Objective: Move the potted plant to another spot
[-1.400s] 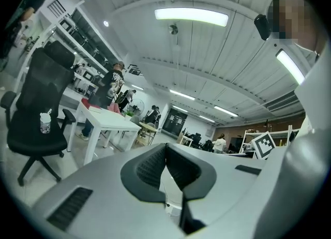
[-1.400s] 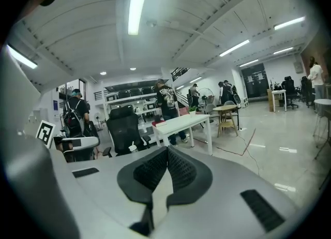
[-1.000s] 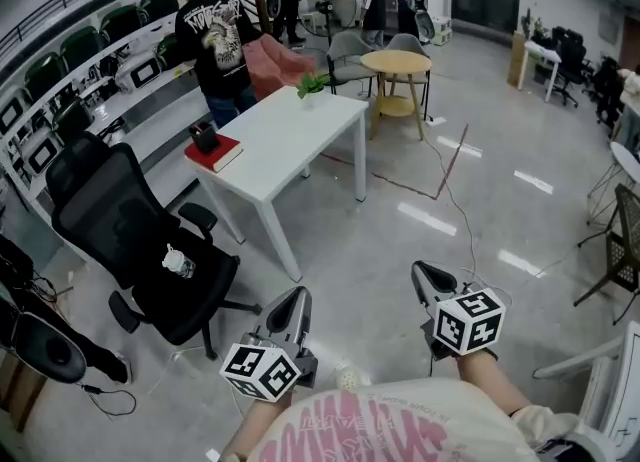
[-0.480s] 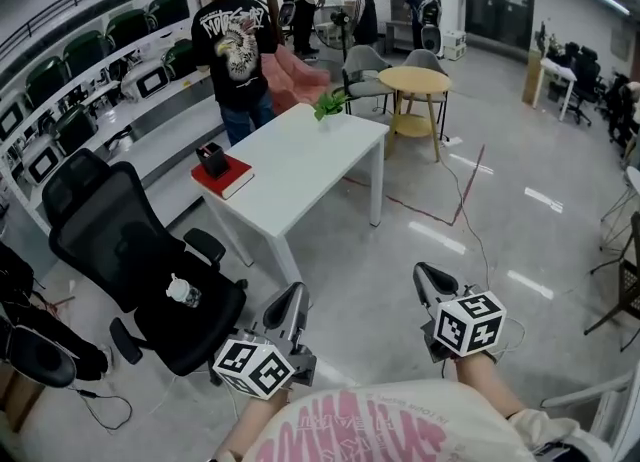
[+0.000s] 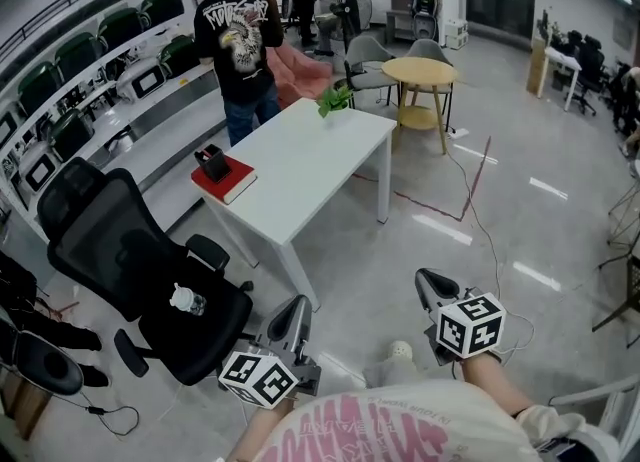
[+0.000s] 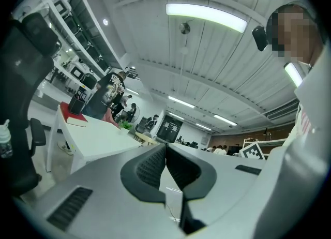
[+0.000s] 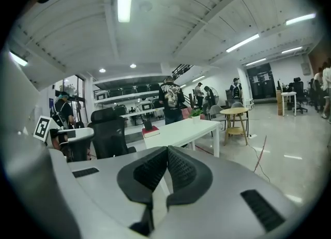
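Polished grey floor [image 5: 440, 250] reflecting ceiling strip lights [image 6: 206, 16]. White desk [image 5: 300, 165] at centre, black office chair [image 5: 110, 240] just beside it. Round wooden table [image 5: 420, 72] beyond. Tiered shelving [image 5: 100, 70] along left wall.

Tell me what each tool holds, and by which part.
Nothing. The left tool and right tool are both shut and empty; the potted plant stands untouched at the white table's far end.
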A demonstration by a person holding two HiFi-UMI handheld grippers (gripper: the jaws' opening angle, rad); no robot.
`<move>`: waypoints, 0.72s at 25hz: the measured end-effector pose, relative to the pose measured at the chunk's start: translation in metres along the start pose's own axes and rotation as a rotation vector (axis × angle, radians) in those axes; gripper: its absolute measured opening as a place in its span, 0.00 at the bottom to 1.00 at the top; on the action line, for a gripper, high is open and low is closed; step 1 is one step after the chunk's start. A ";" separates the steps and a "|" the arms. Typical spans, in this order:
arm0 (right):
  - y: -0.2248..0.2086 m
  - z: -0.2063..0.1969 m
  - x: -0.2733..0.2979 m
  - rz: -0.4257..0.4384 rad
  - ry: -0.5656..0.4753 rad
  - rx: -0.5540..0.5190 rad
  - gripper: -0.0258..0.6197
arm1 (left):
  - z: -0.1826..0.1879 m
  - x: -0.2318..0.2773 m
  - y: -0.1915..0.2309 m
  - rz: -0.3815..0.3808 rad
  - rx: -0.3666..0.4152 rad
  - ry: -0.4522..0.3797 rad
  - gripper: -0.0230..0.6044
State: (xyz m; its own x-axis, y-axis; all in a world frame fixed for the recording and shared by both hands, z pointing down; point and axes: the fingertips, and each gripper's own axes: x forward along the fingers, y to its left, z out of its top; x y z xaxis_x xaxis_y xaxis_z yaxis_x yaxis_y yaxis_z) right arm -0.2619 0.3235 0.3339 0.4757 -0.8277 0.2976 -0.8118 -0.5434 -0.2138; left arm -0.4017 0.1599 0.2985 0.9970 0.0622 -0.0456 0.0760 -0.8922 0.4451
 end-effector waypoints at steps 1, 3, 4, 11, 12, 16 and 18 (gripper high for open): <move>0.000 0.000 0.007 0.002 0.006 0.001 0.06 | 0.000 0.002 0.005 -0.008 -0.019 -0.009 0.08; -0.003 -0.001 0.020 0.006 0.018 -0.001 0.06 | -0.003 0.008 0.013 -0.006 -0.039 -0.012 0.08; -0.005 -0.002 0.025 0.007 0.023 -0.008 0.06 | -0.005 0.013 0.017 0.005 -0.036 -0.003 0.08; -0.041 0.015 0.077 0.015 0.031 -0.021 0.06 | -0.006 0.067 0.049 0.068 -0.023 0.054 0.08; -0.049 0.019 0.086 0.024 0.029 0.013 0.06 | -0.005 0.079 0.052 0.068 -0.023 0.057 0.08; -0.090 0.034 0.124 0.030 0.034 0.059 0.06 | -0.003 0.133 0.068 0.087 -0.020 0.070 0.08; -0.113 0.045 0.146 0.030 0.032 0.062 0.06 | 0.002 0.164 0.077 0.098 -0.019 0.066 0.08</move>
State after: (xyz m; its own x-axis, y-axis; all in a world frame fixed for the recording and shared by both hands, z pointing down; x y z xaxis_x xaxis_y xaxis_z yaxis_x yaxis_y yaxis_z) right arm -0.0853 0.2580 0.3595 0.4394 -0.8394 0.3199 -0.8026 -0.5268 -0.2800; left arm -0.2326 0.1006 0.3239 0.9983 0.0049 0.0578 -0.0224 -0.8867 0.4619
